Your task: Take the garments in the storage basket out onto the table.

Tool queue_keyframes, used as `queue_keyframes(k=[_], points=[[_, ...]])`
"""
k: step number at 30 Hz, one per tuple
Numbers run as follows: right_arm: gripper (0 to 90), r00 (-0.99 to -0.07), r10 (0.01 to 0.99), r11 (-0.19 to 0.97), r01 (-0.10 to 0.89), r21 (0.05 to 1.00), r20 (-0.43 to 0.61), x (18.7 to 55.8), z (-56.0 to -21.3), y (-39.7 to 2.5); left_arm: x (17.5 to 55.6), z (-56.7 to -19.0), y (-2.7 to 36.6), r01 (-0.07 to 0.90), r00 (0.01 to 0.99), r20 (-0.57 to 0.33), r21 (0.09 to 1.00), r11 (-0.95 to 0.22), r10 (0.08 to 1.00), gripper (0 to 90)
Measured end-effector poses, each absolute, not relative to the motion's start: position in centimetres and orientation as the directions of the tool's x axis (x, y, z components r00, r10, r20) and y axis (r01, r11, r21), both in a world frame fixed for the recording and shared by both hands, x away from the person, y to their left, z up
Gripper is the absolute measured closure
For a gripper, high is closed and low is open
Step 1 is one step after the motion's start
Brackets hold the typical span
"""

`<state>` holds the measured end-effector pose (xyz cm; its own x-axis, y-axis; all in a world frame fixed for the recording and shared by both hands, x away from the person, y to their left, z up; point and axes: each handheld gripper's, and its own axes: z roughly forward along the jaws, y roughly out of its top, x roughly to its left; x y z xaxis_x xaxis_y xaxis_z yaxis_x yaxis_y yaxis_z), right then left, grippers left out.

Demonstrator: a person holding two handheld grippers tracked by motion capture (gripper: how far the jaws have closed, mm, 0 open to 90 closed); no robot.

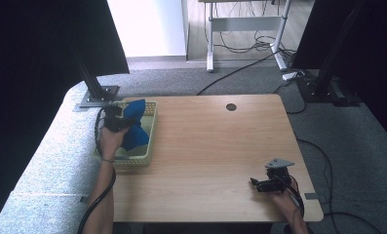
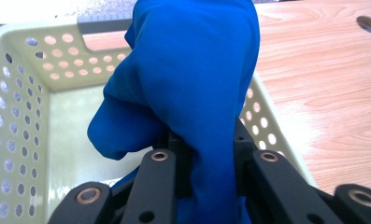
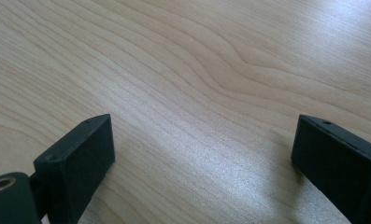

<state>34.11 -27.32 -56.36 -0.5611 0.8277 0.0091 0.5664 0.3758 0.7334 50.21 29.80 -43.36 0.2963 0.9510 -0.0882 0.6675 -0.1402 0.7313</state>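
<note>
A blue cloth (image 1: 135, 127) hangs bunched over a pale yellow perforated basket (image 1: 152, 141) at the table's left edge. My left gripper (image 1: 117, 118) is shut on the blue cloth (image 2: 192, 84), which rises between its jaws above the basket (image 2: 15, 116). The cloth's lower part drapes into the basket. Low over the wood near the table's front right corner, my right gripper (image 1: 259, 184) is open. In the right gripper view its fingers (image 3: 87, 158) stand wide apart with bare table between them.
The wooden table (image 1: 215, 156) has a round cable hole (image 1: 231, 107) near its far edge. A black post on a metal foot (image 1: 98, 92) stands just behind the basket. Cables and desk legs lie on the carpet beyond.
</note>
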Motion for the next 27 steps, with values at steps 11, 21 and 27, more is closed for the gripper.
queue_keyframes(k=[11, 21, 27], points=[[5.7, -0.561, 0.828, 0.375, 0.567, 0.733, 0.009, 34.1, -56.4, -27.3, 48.9, -41.4, 28.7, 0.627, 0.331, -0.082, 0.764, -0.154, 0.94, 77.4], [5.7, -0.561, 0.828, 0.376, 0.567, 0.733, 0.009, 34.1, -56.4, -27.3, 47.9, -39.9, 27.0, 0.592, 0.38, -0.082, 0.787, -0.174, 0.921, 77.3], [5.7, -0.561, 0.828, 0.376, 0.567, 0.733, 0.009, 34.1, -56.4, -27.3, 47.5, -39.5, 25.8, 0.577, 0.411, -0.089, 0.796, -0.184, 0.907, 77.3]])
